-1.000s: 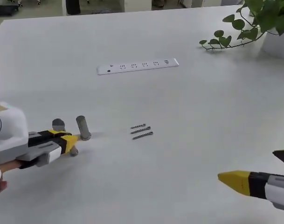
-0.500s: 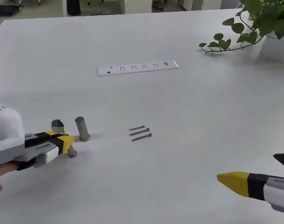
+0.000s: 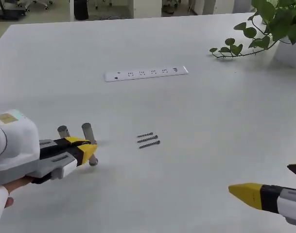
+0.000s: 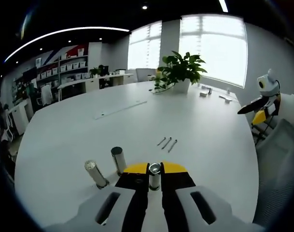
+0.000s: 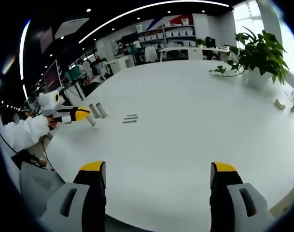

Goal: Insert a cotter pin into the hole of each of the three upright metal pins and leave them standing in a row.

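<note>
My left gripper (image 3: 87,149) is shut on one grey metal pin (image 4: 154,175), which stands between its yellow-tipped jaws; the pin's lower end (image 3: 93,162) pokes out below them. Two more metal pins (image 3: 63,131) (image 3: 88,132) stand upright on the white table just behind the gripper, seen also as the pins (image 4: 96,173) (image 4: 119,159). Three cotter pins (image 3: 148,140) lie side by side to the right, apart from both grippers. My right gripper (image 5: 158,174) is open and holds nothing, low at the near right (image 3: 269,183).
A white power strip (image 3: 146,73) lies further back on the table (image 3: 196,116). A potted trailing plant (image 3: 264,24) stands at the far right corner. Office desks and shelves lie beyond the table.
My left gripper has moved a little to the right with the metal pin in it, drawing nearer to the standing pin on the right. The right gripper has barely moved.
</note>
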`<state>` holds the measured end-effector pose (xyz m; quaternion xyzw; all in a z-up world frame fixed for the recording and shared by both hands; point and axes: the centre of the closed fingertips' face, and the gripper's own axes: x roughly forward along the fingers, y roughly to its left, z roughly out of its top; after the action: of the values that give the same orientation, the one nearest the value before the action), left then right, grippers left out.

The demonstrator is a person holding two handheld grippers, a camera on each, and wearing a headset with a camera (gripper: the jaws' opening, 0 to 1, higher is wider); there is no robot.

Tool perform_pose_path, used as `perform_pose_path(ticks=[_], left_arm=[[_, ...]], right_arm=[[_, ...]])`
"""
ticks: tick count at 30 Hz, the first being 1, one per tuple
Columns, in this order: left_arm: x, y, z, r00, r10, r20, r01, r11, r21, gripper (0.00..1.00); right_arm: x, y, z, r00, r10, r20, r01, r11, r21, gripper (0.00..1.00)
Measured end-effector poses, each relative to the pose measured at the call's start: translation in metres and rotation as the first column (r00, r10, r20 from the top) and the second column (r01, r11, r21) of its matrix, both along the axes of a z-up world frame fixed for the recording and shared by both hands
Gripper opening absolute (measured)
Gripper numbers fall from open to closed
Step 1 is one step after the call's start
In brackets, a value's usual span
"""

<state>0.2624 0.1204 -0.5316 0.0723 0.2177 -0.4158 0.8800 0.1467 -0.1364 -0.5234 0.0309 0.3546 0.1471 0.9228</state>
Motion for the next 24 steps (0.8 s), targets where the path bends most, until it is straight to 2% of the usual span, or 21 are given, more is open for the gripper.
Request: perform_pose_path(ticks=[4, 7, 12, 14, 18, 21, 24], left_arm=[[-0.012, -0.012, 0.003, 0.999, -0.037, -0.006, 0.037, 0.999, -0.013, 0.05], [-0.020, -0.021, 0.007, 0.998, -0.068, -0.013, 0.067, 0.997, -0.040, 0.05], [-0.033, -0.035, 0.006, 0.991, -0.135, -0.014, 0.135, 0.990, -0.031, 0.05], [-0.035, -0.038, 0.006, 0.989, -0.148, -0.009, 0.147, 0.989, -0.025, 0.05], [-0.038, -0.043, 0.005, 0.986, -0.167, -0.024, 0.166, 0.985, -0.040, 0.05], [-0.042, -0.046, 0.003, 0.981, -0.191, -0.026, 0.190, 0.981, -0.028, 0.05], [-0.044, -0.048, 0.003, 0.980, -0.195, -0.040, 0.193, 0.980, -0.046, 0.05]], right_arm=[[-0.001, 0.002, 0.000, 1.000, 0.008, 0.001, -0.008, 1.000, 0.005, 0.87], [0.000, 0.004, 0.001, 1.000, 0.013, 0.004, -0.013, 1.000, 0.005, 0.87], [-0.002, 0.006, -0.001, 1.000, 0.021, 0.003, -0.021, 1.000, 0.008, 0.87], [-0.002, 0.007, -0.001, 1.000, 0.022, 0.002, -0.022, 1.000, 0.007, 0.87], [-0.002, 0.006, 0.000, 1.000, 0.017, 0.003, -0.017, 1.000, 0.013, 0.87], [-0.002, 0.004, 0.001, 1.000, 0.008, 0.005, -0.008, 1.000, 0.016, 0.88], [-0.003, 0.004, 0.001, 1.000, 0.007, 0.006, -0.007, 1.000, 0.015, 0.88]])
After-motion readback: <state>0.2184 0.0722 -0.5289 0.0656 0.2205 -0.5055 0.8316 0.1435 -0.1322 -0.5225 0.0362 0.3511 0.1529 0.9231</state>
